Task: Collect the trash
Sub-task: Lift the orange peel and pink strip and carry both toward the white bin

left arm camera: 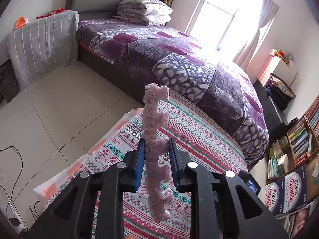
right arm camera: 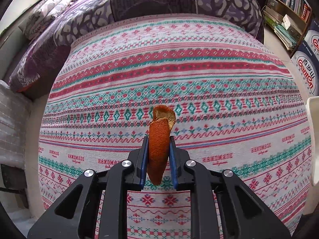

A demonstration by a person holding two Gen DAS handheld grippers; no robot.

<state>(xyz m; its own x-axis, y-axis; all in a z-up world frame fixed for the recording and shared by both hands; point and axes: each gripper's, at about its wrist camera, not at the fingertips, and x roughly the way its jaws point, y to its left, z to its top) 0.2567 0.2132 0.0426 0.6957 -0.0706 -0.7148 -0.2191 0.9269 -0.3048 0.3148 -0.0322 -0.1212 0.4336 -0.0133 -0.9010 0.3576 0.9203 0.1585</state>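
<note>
My left gripper (left arm camera: 156,144) is shut on a long fuzzy pink strip (left arm camera: 155,131) that stands upright between its blue pads and hangs down below them, above the patterned tablecloth (left arm camera: 199,135). My right gripper (right arm camera: 158,141) is shut on a curled piece of orange peel (right arm camera: 159,135), held above the same red, teal and white patterned tablecloth (right arm camera: 159,69). The peel sticks up past the fingertips.
A bed with a purple floral cover (left arm camera: 169,55) lies beyond the table, with folded quilts (left arm camera: 143,10) at its head. A cloth-covered cabinet (left arm camera: 43,45) stands left. Bookshelves (left arm camera: 299,139) and Ganten boxes (right arm camera: 307,69) stand right. A white container edge (right arm camera: 314,139) shows far right. Cables (left arm camera: 12,179) lie on the tiled floor.
</note>
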